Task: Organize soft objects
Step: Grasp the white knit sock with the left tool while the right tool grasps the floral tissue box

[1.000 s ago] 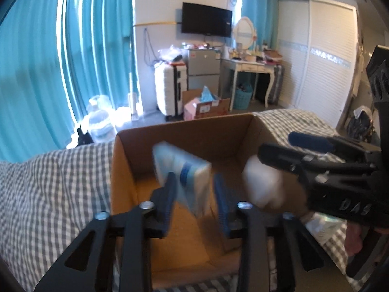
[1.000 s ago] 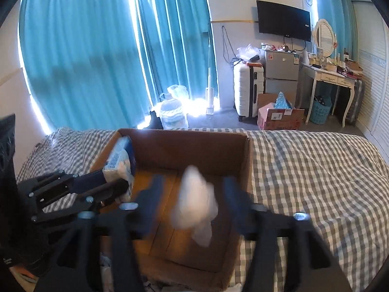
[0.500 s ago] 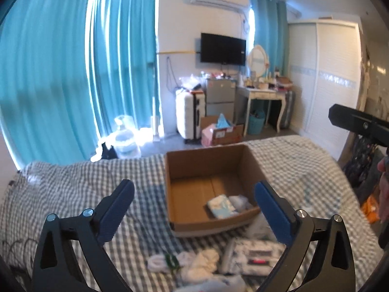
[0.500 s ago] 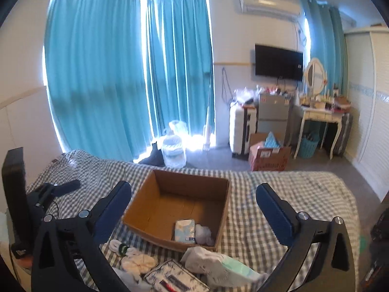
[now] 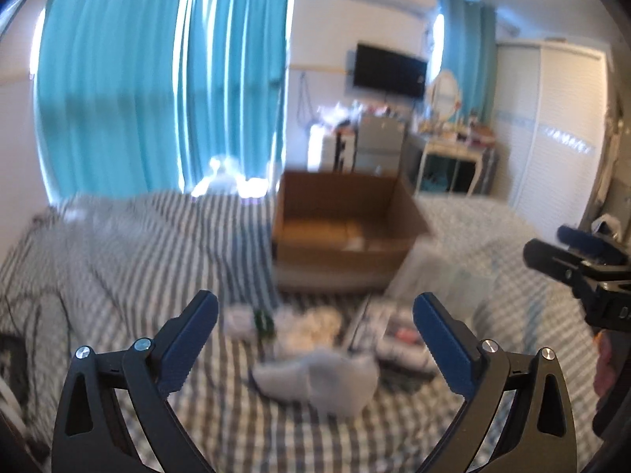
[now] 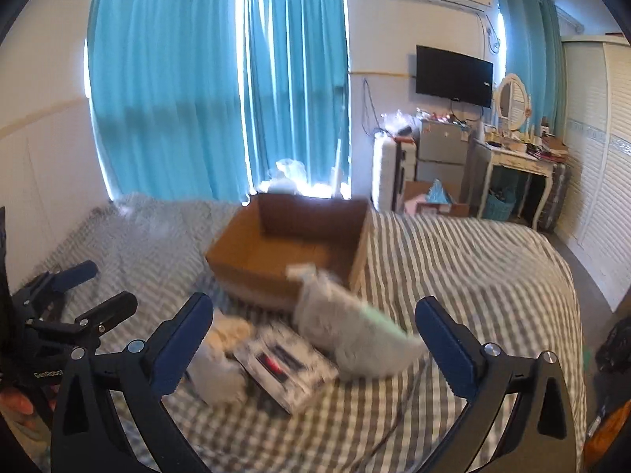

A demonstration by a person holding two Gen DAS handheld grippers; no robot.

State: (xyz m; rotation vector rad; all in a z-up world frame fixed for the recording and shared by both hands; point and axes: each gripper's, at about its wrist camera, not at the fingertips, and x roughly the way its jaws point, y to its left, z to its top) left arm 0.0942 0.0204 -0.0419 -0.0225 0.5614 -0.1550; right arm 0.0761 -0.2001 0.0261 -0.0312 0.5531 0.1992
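- Above the checked bed [image 6: 453, 260], my left gripper [image 5: 315, 317] and right gripper [image 6: 315, 317] both hang spread wide, holding nothing
- Blurred soft packs [image 6: 351, 331] lie just before the cardboard box [image 6: 288, 244], one touching its front

matt brown cardboard box [image 6: 290, 254] mid-frame. checked cloth bedsheet [image 6: 465, 276], soft and matt. left gripper [image 5: 315, 337] and right gripper [image 6: 315, 335]: matt black plastic frames, blue rubbery-looking pads [image 6: 183, 341], shiny metal screws. white soft pack [image 6: 351, 325] looks crinkly plastic, blurred. teal cloth curtains [image 6: 165, 79] upper left. glossy black tv [image 6: 453, 75].
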